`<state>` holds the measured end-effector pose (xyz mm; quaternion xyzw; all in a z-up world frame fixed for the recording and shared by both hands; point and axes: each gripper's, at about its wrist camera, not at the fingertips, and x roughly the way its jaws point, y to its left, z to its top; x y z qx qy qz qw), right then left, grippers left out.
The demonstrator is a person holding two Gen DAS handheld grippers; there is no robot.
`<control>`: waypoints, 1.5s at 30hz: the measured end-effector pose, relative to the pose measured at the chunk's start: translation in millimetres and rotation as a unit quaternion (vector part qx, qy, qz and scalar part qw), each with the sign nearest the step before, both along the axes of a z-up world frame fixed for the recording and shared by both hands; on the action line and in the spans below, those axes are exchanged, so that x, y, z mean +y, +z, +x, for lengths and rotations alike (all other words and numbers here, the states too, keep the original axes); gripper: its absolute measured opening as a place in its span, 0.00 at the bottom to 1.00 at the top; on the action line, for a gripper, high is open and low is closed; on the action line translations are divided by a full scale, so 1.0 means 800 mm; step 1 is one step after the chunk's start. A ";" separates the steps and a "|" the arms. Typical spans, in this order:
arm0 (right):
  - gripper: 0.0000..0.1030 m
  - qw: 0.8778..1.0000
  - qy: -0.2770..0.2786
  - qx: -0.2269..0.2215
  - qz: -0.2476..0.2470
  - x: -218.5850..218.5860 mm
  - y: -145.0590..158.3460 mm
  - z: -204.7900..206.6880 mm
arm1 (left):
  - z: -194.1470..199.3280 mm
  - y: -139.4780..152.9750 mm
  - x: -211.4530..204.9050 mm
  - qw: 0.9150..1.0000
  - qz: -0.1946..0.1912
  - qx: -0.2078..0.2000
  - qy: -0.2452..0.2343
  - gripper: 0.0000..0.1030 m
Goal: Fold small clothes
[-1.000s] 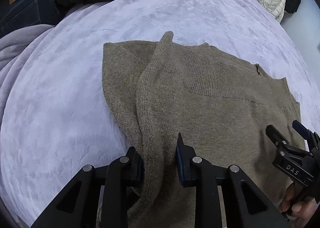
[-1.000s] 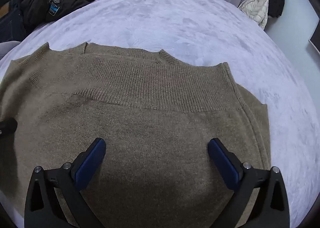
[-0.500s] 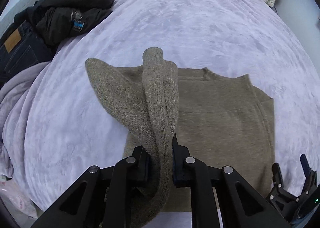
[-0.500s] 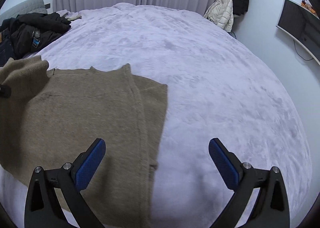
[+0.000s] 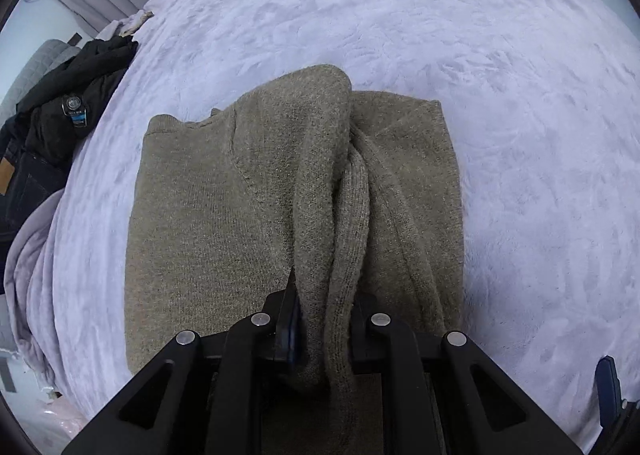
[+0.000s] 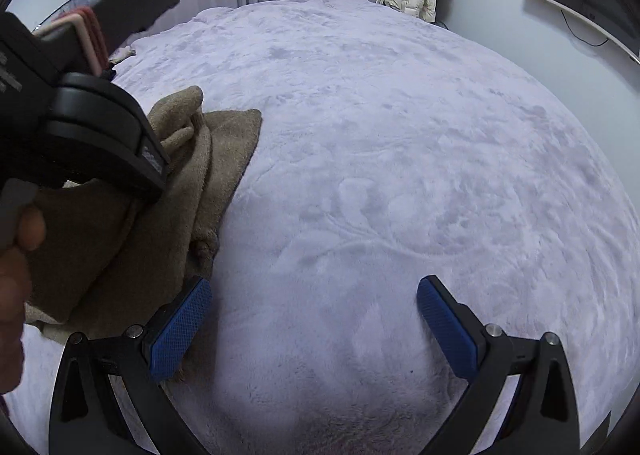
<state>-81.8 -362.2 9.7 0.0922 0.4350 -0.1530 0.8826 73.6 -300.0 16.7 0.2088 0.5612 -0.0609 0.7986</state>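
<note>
Since the earlier frame the left gripper (image 5: 325, 329) had carried its pinched fold of the brown sweater (image 5: 224, 215) across the garment on the lavender blanket (image 5: 520, 135); the right gripper (image 6: 314, 329) (spread wide, holding nothing) had drifted right of it.

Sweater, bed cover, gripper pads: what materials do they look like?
Sweater: tan knit, likely wool or acrylic; matte, fuzzy, with ribbed rows on the pinched strip. Bed cover: pale lilac plush fleece; brush marks show in the nap. Right gripper pads: blue, rubbery-looking, cross-hatched texture.
</note>
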 end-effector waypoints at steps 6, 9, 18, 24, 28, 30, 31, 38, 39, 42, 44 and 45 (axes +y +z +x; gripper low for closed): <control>0.99 1.000 0.002 -0.008 0.008 -0.002 0.003 -0.008 | -0.006 0.034 0.015 0.997 -0.072 0.030 -0.027 0.68; 0.99 1.000 0.011 -0.013 0.002 0.002 0.011 -0.015 | -0.023 0.087 0.042 0.990 -0.128 0.001 -0.058 0.69; 0.99 0.984 0.095 -0.088 0.125 0.016 0.054 -0.026 | -0.028 0.102 0.235 0.980 -0.169 -0.104 0.028 1.00; 0.99 0.953 0.164 -0.097 0.236 0.045 0.062 0.026 | -0.043 0.018 0.277 0.982 -0.169 -0.054 0.067 1.00; 0.99 0.939 0.165 -0.070 0.295 0.051 0.048 0.074 | -0.061 -0.008 0.278 0.977 -0.198 -0.039 0.062 1.00; 0.99 0.932 0.159 -0.043 0.322 0.051 0.028 0.098 | -0.062 -0.015 0.279 0.977 -0.204 -0.034 0.056 1.00; 0.99 0.928 0.157 -0.027 0.336 0.051 0.017 0.110 | -0.062 -0.017 0.280 0.976 -0.208 -0.031 0.055 1.00; 0.21 0.949 0.183 -0.035 0.256 0.058 0.050 0.100 | -0.074 0.014 0.285 0.970 -0.238 -0.038 0.011 1.00; 0.20 0.951 0.183 -0.044 0.245 0.051 0.056 0.090 | -0.075 0.011 0.280 0.971 -0.236 -0.033 0.002 1.00; 0.20 0.966 0.157 -0.011 0.203 0.032 0.032 0.088 | -0.069 -0.027 0.252 0.977 -0.212 0.016 -0.019 1.00; 0.19 0.967 0.147 0.018 0.209 0.025 0.000 0.094 | -0.067 -0.044 0.246 0.978 -0.207 0.026 -0.012 1.00; 0.20 0.966 0.147 0.012 0.212 0.023 -0.004 0.092 | -0.068 -0.042 0.247 0.977 -0.211 0.023 -0.009 1.00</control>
